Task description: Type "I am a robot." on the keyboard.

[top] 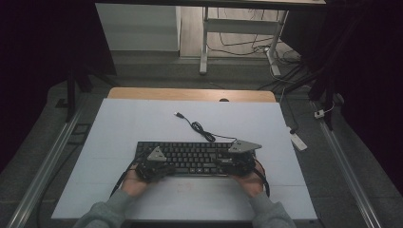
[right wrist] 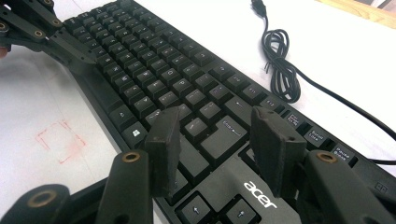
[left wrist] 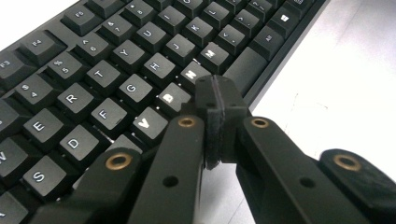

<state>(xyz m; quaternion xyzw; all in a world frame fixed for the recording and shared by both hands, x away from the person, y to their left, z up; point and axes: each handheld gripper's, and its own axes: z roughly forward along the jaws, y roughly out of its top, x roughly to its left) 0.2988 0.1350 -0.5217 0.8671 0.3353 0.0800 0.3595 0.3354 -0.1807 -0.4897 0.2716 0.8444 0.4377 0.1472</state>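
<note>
The left gripper (left wrist: pixel 215 100) has its jaws pressed fully together with nothing between them. Their joined tip hangs over the near edge of the keyboard (top: pixel 190 157), just above the bottom letter row by the space bar; whether it touches a key I cannot tell. The right gripper (right wrist: pixel 219 140) has its jaws parted about halfway, and they hold nothing. They stand over the keyboard's right part, one jaw on each side of the Enter key, with the arrow keys and the maker's logo just below them in the right gripper view.

In the high view each gripper sits in one hand (top: pixel 135 183), low over the keyboard's near edge, the left one (top: pixel 154 166) at its left end and the right one (top: pixel 237 159) at its right end. Both forearms, in grey sleeves (top: pixel 102 213), come in from the near side.

The keyboard is black with white legends and lies flat and square at the middle of the white bench (top: pixel 142 123), slightly toward the near side. Its black cable (top: pixel 199 128) runs from the far right corner, makes a small coil and ends in a loose USB plug farther off.

There are two grippers, one keyboard and one cable. A faint red square (right wrist: pixel 60 140) is marked on the bench near the keyboard's near edge.
</note>
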